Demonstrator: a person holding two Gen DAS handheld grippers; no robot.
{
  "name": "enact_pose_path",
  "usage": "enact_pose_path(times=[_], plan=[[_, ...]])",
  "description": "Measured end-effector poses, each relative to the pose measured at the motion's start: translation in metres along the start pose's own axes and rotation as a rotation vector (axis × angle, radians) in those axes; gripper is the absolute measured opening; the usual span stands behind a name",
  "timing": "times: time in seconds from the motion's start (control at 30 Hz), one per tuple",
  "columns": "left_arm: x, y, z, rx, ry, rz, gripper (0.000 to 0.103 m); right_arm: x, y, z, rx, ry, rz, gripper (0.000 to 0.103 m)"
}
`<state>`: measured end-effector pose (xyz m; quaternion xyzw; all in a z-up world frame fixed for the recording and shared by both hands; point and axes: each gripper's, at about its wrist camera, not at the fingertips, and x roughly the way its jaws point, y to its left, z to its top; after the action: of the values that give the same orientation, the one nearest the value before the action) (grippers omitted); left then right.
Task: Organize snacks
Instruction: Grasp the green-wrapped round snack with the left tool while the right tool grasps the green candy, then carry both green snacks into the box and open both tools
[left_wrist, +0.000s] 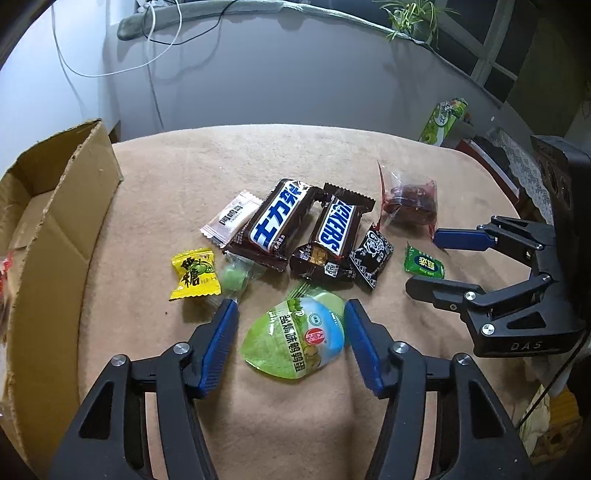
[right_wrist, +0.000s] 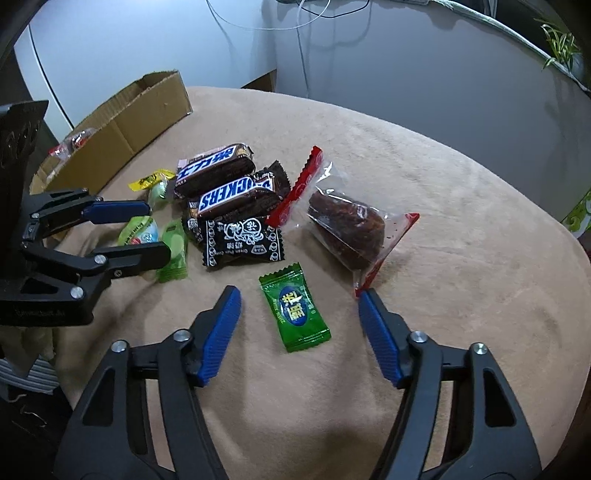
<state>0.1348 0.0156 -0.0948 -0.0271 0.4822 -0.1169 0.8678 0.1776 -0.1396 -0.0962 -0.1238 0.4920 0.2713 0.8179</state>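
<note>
The snacks lie clustered mid-way across the beige cloth-covered table (left_wrist: 369, 155). Your left gripper (left_wrist: 291, 314) straddles the green-and-blue oval sealed egg pouch (left_wrist: 295, 338), blue fingers spread wide on either side and not touching it. Your right gripper (right_wrist: 299, 299) is likewise released around the small green wrapped candy (right_wrist: 294, 307) (nothing is gripped on either side). Just beyond sit two brown Snickers bars (left_wrist: 325, 232), a black patterned candy packet (right_wrist: 242, 240) and a clear red-edged bag of dark dried fruit (right_wrist: 347, 229). The open cardboard box (left_wrist: 55, 206) stands at the table's left edge.
</note>
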Motion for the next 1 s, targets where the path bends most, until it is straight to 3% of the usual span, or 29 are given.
enact_pose_path(times=[0.07, 0.27, 0.43, 0.5, 1.0], plan=[[0.0, -0.002, 0.0, -0.005, -0.004, -0.004, 0.051, -0.001, 0.001, -0.001, -0.003, 0.002, -0.01, 0.061], [-0.003, -0.005, -0.007, 0.009, -0.012, 0.0, 0.048, -0.002, 0.009, -0.005, -0.026, 0.008, -0.019, 0.054], [-0.004, -0.008, -0.01, 0.002, -0.02, 0.002, 0.046, -0.004, 0.016, -0.006, -0.048, 0.004, -0.035, 0.03], [-0.005, -0.008, -0.01, 0.001, -0.023, 0.0, 0.046, -0.005, 0.016, -0.006, -0.044, 0.003, -0.044, 0.027], [-0.03, -0.006, -0.015, -0.018, -0.077, -0.005, 0.045, -0.03, 0.018, -0.008, -0.012, -0.056, -0.058, 0.025]])
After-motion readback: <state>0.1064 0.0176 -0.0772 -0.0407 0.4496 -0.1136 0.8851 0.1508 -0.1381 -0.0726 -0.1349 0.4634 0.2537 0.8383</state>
